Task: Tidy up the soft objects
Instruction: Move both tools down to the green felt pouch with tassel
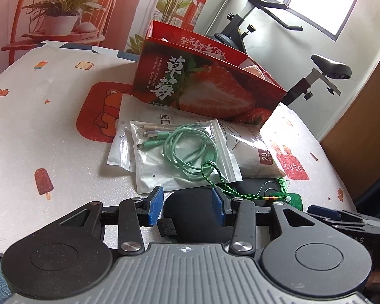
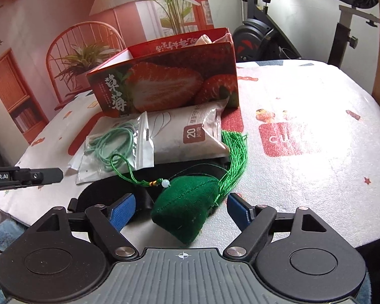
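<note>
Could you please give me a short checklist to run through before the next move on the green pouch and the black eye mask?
1. Right tool open wide enough for the green pouch: ok.
2. Pouch between its pads, pads not pressing: ok.
3. Left tool astride the black eye mask: ok.
4. Left tool gripping the mask: cannot tell.
5. Pouch's loop cord clear of the cable bag: not ok, it lies across it.
6. Strawberry box open on top: ok.

Seen past the left gripper (image 1: pixel 188 206): blue-padded jaws standing apart around a black padded eye mask (image 1: pixel 190 215), contact unclear. Just beyond, a clear zip bag of coiled mint-green cable (image 1: pixel 182 152) lying on a white wipes pack (image 1: pixel 243 149). Behind, an open red strawberry-print carton (image 1: pixel 202 86). At right, a green tasselled cord (image 1: pixel 223 185). All on a cartoon-print white mat (image 1: pixel 50 126).
</note>
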